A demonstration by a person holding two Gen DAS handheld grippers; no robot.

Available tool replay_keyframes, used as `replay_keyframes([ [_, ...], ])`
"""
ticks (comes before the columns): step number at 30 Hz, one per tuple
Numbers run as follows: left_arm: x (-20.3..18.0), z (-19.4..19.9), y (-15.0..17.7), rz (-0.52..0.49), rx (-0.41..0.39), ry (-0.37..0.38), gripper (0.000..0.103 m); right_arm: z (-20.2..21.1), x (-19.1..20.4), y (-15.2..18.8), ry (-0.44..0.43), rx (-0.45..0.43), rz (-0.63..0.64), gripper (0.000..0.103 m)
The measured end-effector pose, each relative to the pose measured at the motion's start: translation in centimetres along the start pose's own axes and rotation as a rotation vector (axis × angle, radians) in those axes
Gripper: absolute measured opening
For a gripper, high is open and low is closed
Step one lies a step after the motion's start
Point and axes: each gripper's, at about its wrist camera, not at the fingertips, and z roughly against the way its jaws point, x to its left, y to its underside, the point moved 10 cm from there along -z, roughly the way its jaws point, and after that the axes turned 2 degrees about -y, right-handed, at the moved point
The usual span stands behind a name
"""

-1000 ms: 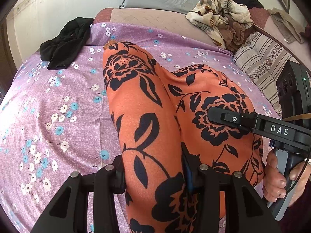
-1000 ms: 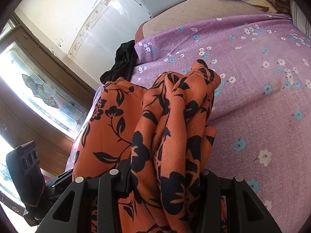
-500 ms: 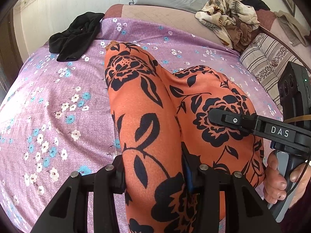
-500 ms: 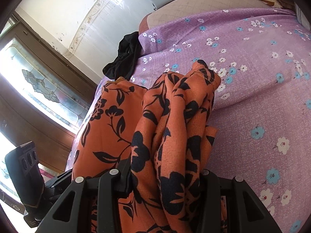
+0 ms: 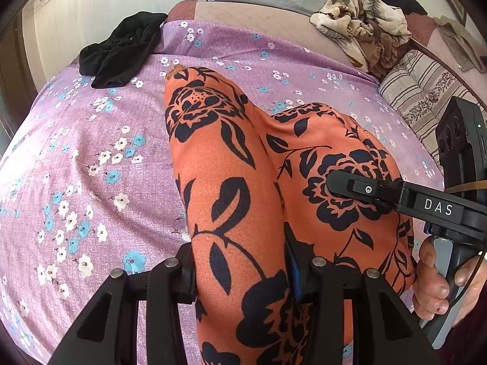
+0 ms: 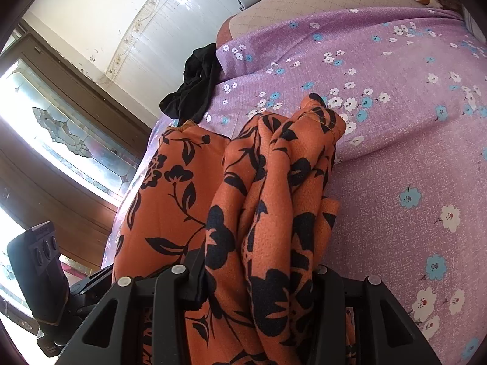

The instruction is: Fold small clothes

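The left wrist view took in most of the bed [image 5: 100, 164] with its purple flowered sheet, and showed things the other missed: a crumpled beige patterned cloth [image 5: 362, 27] near the headboard side, a striped cushion [image 5: 423, 91] at the right edge, and the right gripper [image 5: 341, 182] from the side with a hand [image 5: 435, 286] round its handle. The right wrist view instead caught a leaded glass window [image 6: 61, 133] in dark wood beside the bed and the left gripper's [image 6: 88, 289] body low at the left.

The orange garment [image 5: 231, 188] with a black flower print lay on the sheet, drawn toward the person into two long bunched folds. The left gripper [image 5: 240, 270] had its fingers [image 5: 185, 273] pressed on one fold; the right gripper [image 6: 258, 276] had its fingers [image 6: 194, 270] clamped on the other, thickly gathered fold [image 6: 283, 200]. Both stood part way closed, filled by cloth. It looked like leggings or small trousers, though the bunching hid its shape.

A black garment [image 5: 121, 51] sat crumpled at the far left corner of the sheet.

Against the frame a second earlier, the grips were unchanged; the far edge of the bed had slid a little lower in both views.
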Motion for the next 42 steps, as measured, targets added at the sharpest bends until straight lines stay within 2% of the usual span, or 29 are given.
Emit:
replay_keyframes([
  [2, 0.2, -0.6, 0.3, 0.005, 0.019, 0.001, 0.047, -0.4, -0.2, 0.1, 0.006, 0.008, -0.005, 0.044],
  [4, 0.7, -1.5, 0.7, 0.014, 0.047, -0.016, 0.051, -0.8, -0.5, 0.4, 0.018, 0.019, -0.010, 0.044],
  [7, 2.0, -3.1, 1.3, 0.050, 0.095, -0.039, 0.065, -1.9, -2.1, 1.0, 0.066, 0.058, -0.054, 0.049],
  [9, 2.4, -3.0, 1.1, 0.064, 0.095, -0.038, 0.071, -2.6, -3.4, 1.3, 0.103, 0.087, -0.095, 0.058],
  [12, 3.1, -2.0, 0.2, 0.020, 0.052, -0.096, 0.071, -2.4, -4.0, 1.0, 0.128, 0.097, -0.105, 0.063],
  [15, 4.2, -0.4, -1.3, -0.004, -0.021, -0.166, 0.071, -0.8, -4.0, -0.5, 0.162, 0.039, -0.074, 0.064],
  [19, 6.1, 0.0, -2.9, 0.028, -0.071, -0.243, 0.071, 2.5, -4.3, -2.9, 0.201, -0.127, -0.075, 0.064],
  [21, 6.5, -0.7, -3.1, 0.036, -0.064, -0.266, 0.071, 4.0, -3.2, -4.0, 0.180, -0.212, -0.030, 0.064],
  [22, 6.7, -0.9, -3.2, 0.039, -0.059, -0.278, 0.071, 4.3, -2.2, -4.2, 0.147, -0.226, 0.000, 0.063],
  [23, 6.8, -1.1, -3.2, 0.040, -0.057, -0.288, 0.071, 4.3, -1.2, -4.2, 0.104, -0.224, 0.024, 0.059],
  [24, 6.9, -1.3, -3.3, 0.040, -0.056, -0.299, 0.073, 3.9, -0.3, -4.1, 0.056, -0.210, 0.040, 0.050],
  [26, 7.4, -1.9, -3.2, 0.032, -0.044, -0.346, 0.079, 2.5, 0.7, -3.4, 0.008, -0.157, 0.045, 0.047],
  [27, 7.7, -2.3, -3.0, 0.024, -0.031, -0.380, 0.085, 1.5, 0.6, -3.1, 0.012, -0.128, 0.036, 0.047],
  [28, 8.0, -2.9, -2.7, 0.015, -0.017, -0.407, 0.086, 0.6, 0.0, -2.5, 0.029, -0.090, 0.019, 0.046],
  [29, 8.2, -3.5, -2.5, 0.009, -0.008, -0.415, 0.089, -0.7, -0.9, -1.9, 0.061, -0.039, -0.003, 0.046],
  [31, 8.4, -4.3, -2.3, 0.015, -0.004, -0.407, 0.091, -2.6, -3.7, -0.8, 0.157, 0.050, -0.059, 0.034],
  [32, 8.5, -4.4, -2.3, 0.018, -0.003, -0.405, 0.092, -2.8, -4.5, -0.7, 0.154, 0.059, -0.092, 0.034],
  [34, 8.6, -4.2, -2.4, 0.031, -0.004, -0.392, 0.092, -2.1, -4.6, -1.2, 0.118, 0.038, -0.117, 0.034],
  [37, 8.5, -3.4, -2.5, 0.069, -0.008, -0.376, 0.092, -0.9, -4.0, -2.0, 0.130, -0.023, -0.069, 0.038],
  [40, 8.1, -1.3, -2.5, 0.108, -0.035, -0.356, 0.091, 0.5, -1.9, -2.2, 0.085, -0.055, -0.003, 0.038],
  [42, 7.1, 0.5, -2.3, 0.100, -0.069, -0.345, 0.091, 1.9, -0.2, -1.6, 0.062, -0.080, 0.051, 0.038],
])
